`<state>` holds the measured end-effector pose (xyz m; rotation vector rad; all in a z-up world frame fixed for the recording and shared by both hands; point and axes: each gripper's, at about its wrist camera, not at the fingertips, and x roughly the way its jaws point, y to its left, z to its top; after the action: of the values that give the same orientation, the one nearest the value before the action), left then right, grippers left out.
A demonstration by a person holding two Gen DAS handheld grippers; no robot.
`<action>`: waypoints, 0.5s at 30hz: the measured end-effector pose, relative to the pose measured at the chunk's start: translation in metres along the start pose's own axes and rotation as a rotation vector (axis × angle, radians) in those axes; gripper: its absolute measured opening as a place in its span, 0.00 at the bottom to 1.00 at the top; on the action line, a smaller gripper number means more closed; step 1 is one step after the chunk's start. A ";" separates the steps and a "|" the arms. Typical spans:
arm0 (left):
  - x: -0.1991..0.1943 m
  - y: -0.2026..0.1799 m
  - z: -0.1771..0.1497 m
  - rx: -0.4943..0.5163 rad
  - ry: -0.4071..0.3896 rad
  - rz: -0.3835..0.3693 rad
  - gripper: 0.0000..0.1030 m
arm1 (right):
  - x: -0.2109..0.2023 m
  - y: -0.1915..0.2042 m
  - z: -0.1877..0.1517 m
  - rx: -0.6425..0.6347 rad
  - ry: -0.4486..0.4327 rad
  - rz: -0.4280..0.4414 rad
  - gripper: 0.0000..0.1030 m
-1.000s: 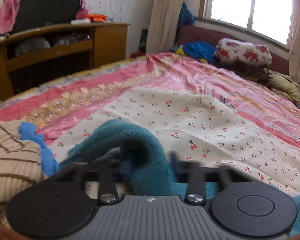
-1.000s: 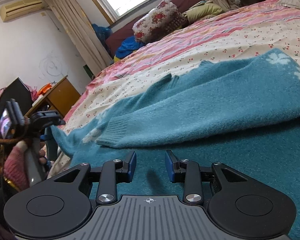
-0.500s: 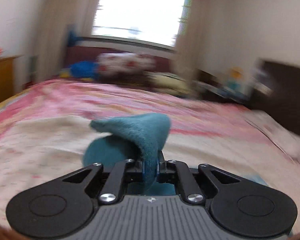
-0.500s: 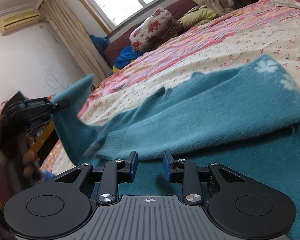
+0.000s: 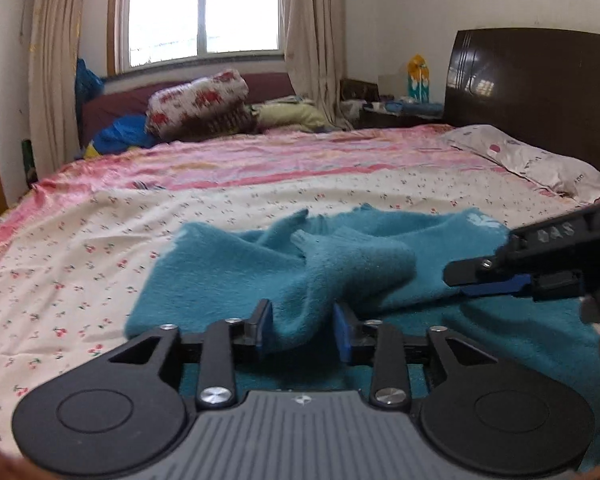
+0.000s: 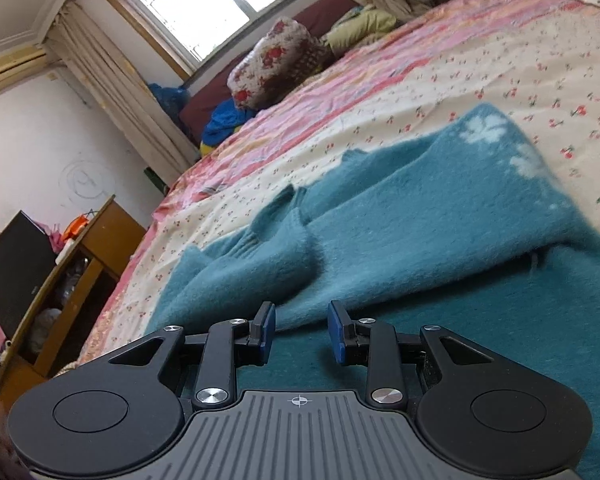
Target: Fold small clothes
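While the teal sweater (image 5: 228, 276) lies spread on the bed (image 5: 80, 264) with its cherry-print sheet, a sleeve (image 5: 332, 276) sits folded across the body, its end between the left gripper (image 5: 302, 330) blue pads. Those jaws have just been opening, so nothing's really pinched. Right gripper (image 6: 301, 332) hovers over the sweater, jaws parted and empty.

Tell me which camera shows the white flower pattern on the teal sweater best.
Right wrist view: the white flower pattern on the teal sweater is large and unobstructed. The left wrist view shows only a small, distant patch at the sweater's far edge.
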<state>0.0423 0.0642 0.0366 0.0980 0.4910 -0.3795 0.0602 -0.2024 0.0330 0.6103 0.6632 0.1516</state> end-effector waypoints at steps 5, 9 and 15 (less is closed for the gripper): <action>-0.006 0.005 -0.012 -0.041 -0.026 -0.004 0.39 | 0.011 0.039 0.016 -0.111 -0.003 -0.039 0.30; -0.006 0.009 -0.019 -0.009 -0.016 0.010 0.39 | 0.034 0.085 0.031 -0.229 0.033 -0.093 0.44; -0.007 0.026 -0.024 -0.074 0.001 -0.016 0.39 | 0.093 0.129 0.038 -0.341 0.139 -0.206 0.50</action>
<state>0.0355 0.0946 0.0193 0.0223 0.5065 -0.3768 0.1641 -0.0860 0.0814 0.2033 0.8089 0.1114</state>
